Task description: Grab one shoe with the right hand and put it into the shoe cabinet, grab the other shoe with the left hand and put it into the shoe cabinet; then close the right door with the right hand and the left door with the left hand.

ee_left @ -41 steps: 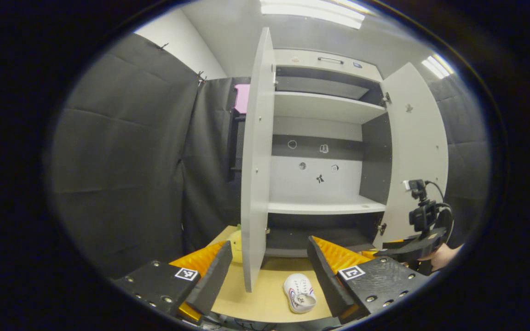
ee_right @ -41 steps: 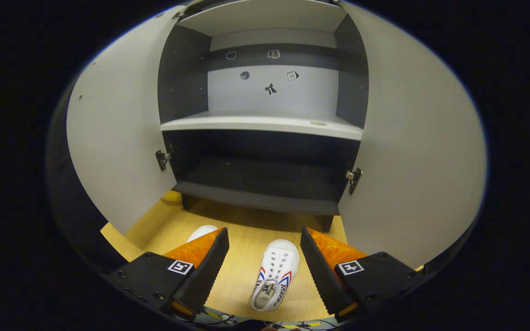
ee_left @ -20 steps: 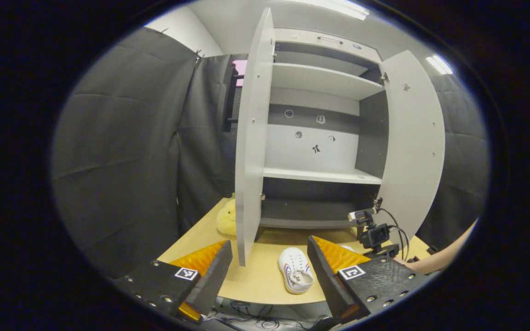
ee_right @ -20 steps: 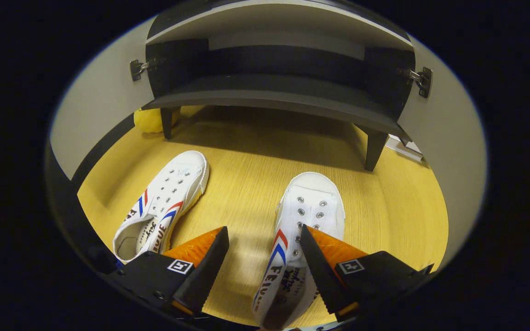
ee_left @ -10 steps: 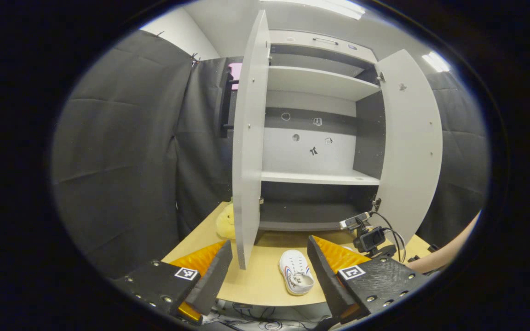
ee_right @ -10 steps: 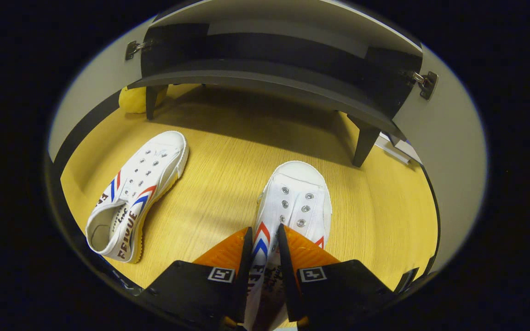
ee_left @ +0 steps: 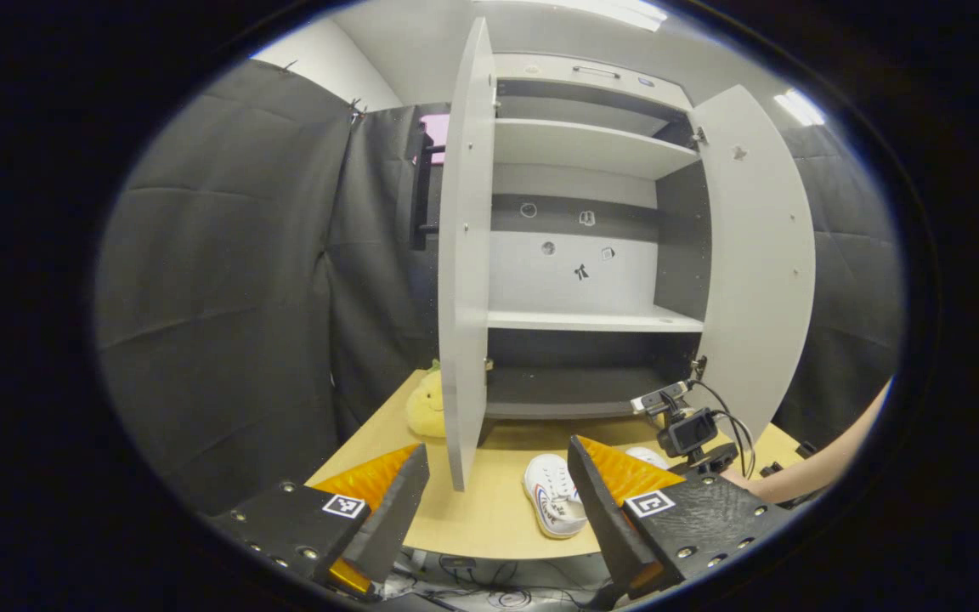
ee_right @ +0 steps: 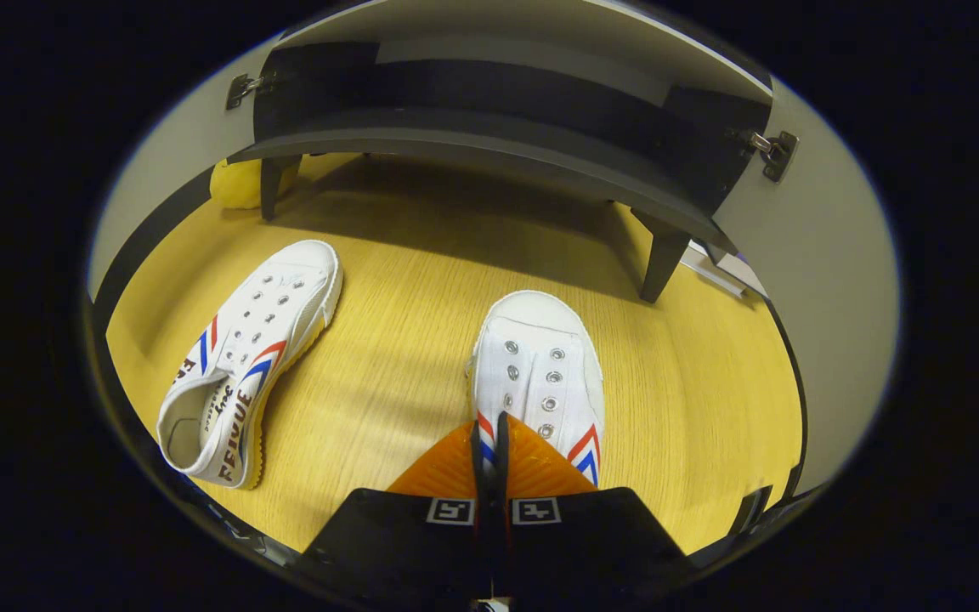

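Observation:
Two white shoes with red and blue stripes lie on the wooden table (ee_right: 421, 280) in front of the open shoe cabinet (ee_right: 489, 140). In the right gripper view my right gripper (ee_right: 489, 430) is shut on the left side wall of the right-hand shoe (ee_right: 540, 361), whose toe points at the cabinet. The other shoe (ee_right: 251, 357) lies apart at the left. In the left gripper view my left gripper (ee_left: 496, 459) hangs open and empty, back from the table. Beyond it are that shoe (ee_left: 553, 503), the right gripper (ee_left: 692, 433) and the cabinet (ee_left: 591, 319).
Both cabinet doors stand wide open, the left door (ee_left: 464, 255) edge-on and the right door (ee_left: 757, 255) swung out. A yellow plush toy (ee_left: 426, 406) sits by the cabinet's left leg. A person's forearm (ee_left: 829, 463) reaches in from the right. Cables hang below the table's front edge.
My right gripper dropped to the right-hand shoe and shut on its side wall. The left gripper stayed open, drifting only slightly.

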